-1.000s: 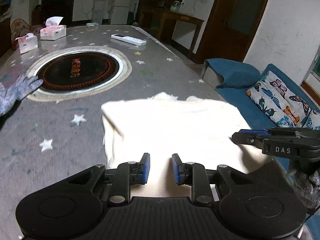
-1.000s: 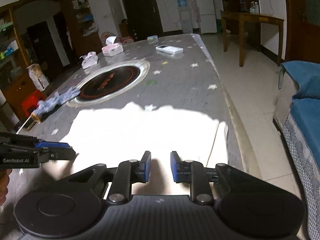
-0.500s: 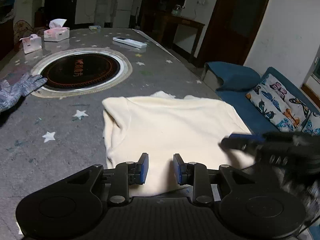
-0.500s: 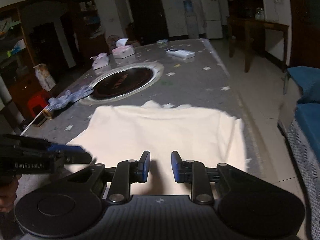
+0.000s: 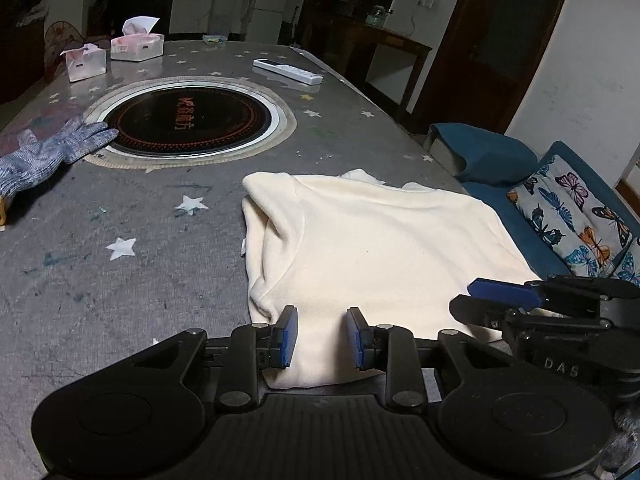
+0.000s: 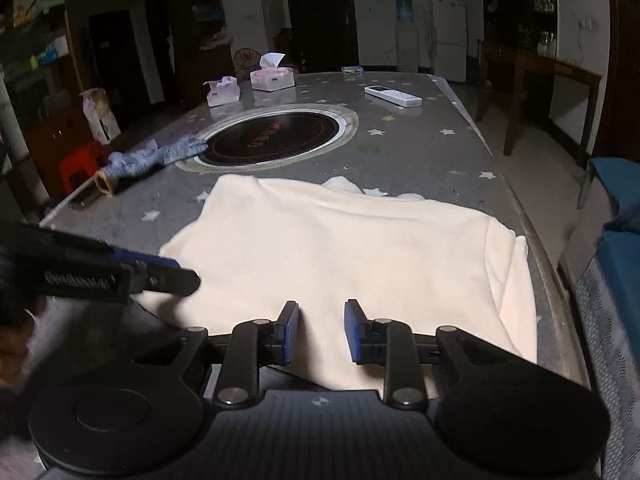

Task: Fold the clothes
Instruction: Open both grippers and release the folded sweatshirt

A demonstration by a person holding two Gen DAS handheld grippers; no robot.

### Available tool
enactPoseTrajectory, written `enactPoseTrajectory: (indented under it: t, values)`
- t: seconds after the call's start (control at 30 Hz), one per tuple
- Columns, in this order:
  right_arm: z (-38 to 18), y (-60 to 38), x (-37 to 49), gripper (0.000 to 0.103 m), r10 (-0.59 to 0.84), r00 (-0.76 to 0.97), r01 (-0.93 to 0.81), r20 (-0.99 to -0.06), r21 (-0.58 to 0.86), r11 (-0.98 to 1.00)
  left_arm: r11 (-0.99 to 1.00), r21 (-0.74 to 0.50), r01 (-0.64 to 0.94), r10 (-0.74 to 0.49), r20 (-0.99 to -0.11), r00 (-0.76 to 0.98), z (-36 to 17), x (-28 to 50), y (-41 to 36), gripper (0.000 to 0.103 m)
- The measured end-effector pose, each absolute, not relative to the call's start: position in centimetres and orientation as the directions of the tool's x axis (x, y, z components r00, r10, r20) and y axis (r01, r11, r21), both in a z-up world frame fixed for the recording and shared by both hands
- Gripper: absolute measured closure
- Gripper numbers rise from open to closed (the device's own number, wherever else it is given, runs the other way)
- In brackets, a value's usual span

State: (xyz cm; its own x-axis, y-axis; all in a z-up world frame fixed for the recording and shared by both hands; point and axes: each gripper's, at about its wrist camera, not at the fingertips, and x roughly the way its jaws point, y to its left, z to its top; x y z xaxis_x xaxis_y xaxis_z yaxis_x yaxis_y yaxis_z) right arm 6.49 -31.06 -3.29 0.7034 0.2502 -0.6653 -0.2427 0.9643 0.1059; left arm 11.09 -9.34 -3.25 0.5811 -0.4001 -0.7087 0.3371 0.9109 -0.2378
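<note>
The right gripper has slid along the cream shirt lying flat at the desk edge, and since both it and the left gripper hover with narrow, empty fingers (contact seems absent), a shallow pinch might catch only the top layer and skew the fold.

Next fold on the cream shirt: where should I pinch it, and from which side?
Pinch the cream shirt along its near hem, one corner per gripper, coming from the near table edge. That hem lies flat just ahead of the left gripper and right gripper, whose jaws are open; the far edge looks bunched.
</note>
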Motion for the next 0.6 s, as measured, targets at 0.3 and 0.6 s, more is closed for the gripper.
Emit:
enactPoseTrajectory:
  t: [0.3,0.6]
  values:
    - [-2.5,-30.9,5.4,0.068,0.236,0.716,-0.221,-0.657,0.106,0.969,0.912,-0.242,0.331,-0.401,-0.694,0.598,-2.0,9.3,-8.9,0.052]
    - [-2.4,-31.1,4.3,0.058,0.201,0.726,-0.181,-0.658,0.100,0.978,0.920,-0.233,0.317,-0.386,-0.684,0.619,-1.2,6.8,-8.0,0.032]
